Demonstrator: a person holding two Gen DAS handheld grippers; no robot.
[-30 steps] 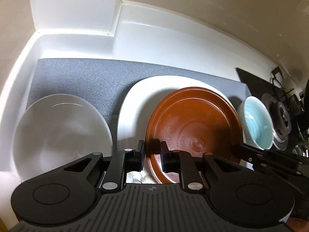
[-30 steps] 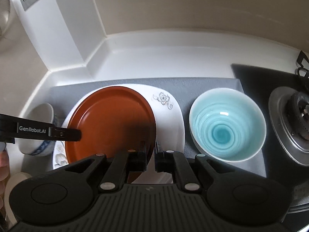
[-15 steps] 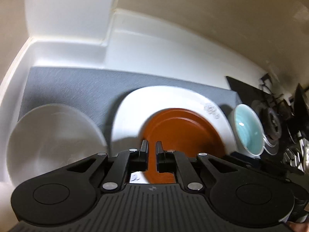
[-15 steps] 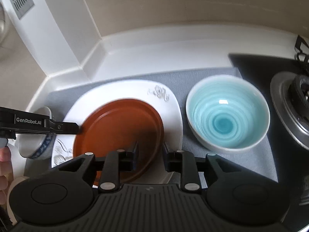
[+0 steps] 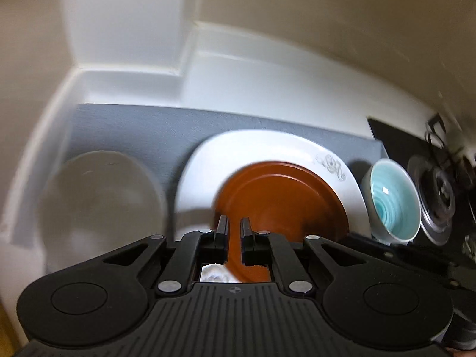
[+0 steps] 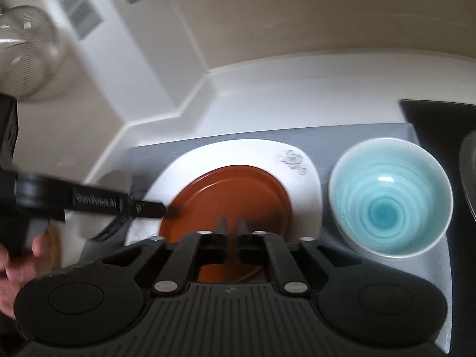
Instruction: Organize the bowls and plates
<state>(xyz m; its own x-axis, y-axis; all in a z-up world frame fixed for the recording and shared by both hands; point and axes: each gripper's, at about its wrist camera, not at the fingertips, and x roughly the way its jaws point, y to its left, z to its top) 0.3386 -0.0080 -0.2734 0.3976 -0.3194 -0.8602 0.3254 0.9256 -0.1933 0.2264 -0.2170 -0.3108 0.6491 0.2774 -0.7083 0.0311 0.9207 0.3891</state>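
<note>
A brown plate (image 5: 282,202) (image 6: 232,196) lies on a white flower-patterned plate (image 5: 267,148) (image 6: 238,154) on a grey mat (image 5: 134,125). My left gripper (image 5: 234,229) (image 6: 169,211) is shut on the brown plate's left rim, which runs between its fingers; a shadow falls beneath that edge. My right gripper (image 6: 232,226) hovers over the plate's near side, its jaws closing to a thin slit with nothing seen between them. A teal bowl (image 5: 392,199) (image 6: 389,196) stands right of the plates. A pale bowl (image 5: 101,202) sits to their left.
White counter walls enclose the mat at the back and left. A black stove with a burner (image 5: 440,196) lies beyond the teal bowl. A hand (image 6: 17,255) holds the left gripper at the left edge. A rounded mesh object (image 6: 26,53) is blurred at upper left.
The brown plate came down from a tilt onto the white plate. My right gripper opened, let its near rim go, then shut. My left gripper closed on the left rim and rose.
</note>
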